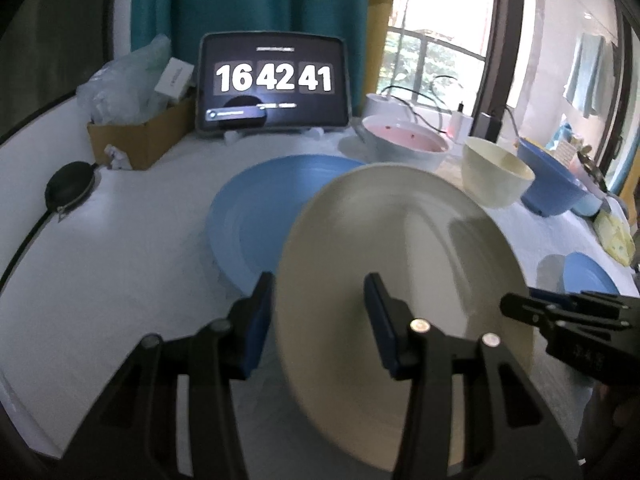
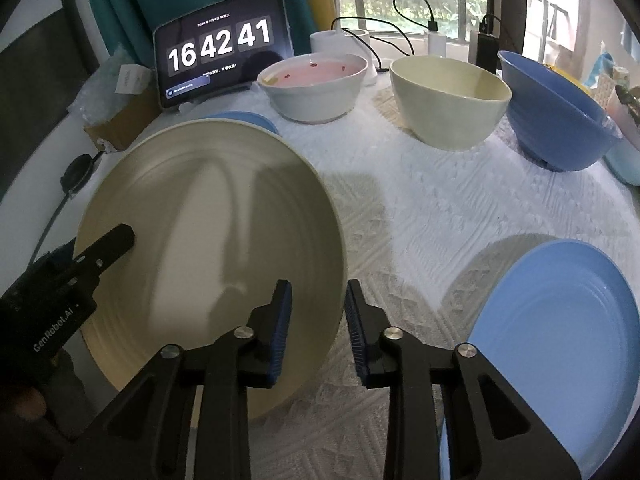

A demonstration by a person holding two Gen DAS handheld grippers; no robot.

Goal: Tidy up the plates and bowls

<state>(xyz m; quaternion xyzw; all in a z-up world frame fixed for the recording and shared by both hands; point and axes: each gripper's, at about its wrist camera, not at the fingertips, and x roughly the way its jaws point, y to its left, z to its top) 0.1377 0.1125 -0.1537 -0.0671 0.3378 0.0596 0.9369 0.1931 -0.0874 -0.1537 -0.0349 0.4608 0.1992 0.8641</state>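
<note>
A cream plate (image 1: 400, 264) is held tilted above the table, over a large blue plate (image 1: 256, 208). My left gripper (image 1: 320, 320) straddles the cream plate's left rim with its jaws wide apart. My right gripper (image 2: 318, 320) straddles the plate's (image 2: 208, 240) right rim, one finger over the plate and one outside; whether the pads touch it I cannot tell. A second blue plate (image 2: 560, 340) lies at the right. A pink-inside white bowl (image 2: 316, 88), a cream bowl (image 2: 452, 100) and a blue bowl (image 2: 560, 120) stand at the back.
A tablet (image 1: 274, 84) showing 16 42 41 stands at the back. A cardboard box (image 1: 140, 136) with plastic bags is at the back left, a black round case (image 1: 70, 188) at the left. Chargers and cables (image 2: 436, 40) lie behind the bowls. A white textured cloth (image 2: 420, 208) covers the table.
</note>
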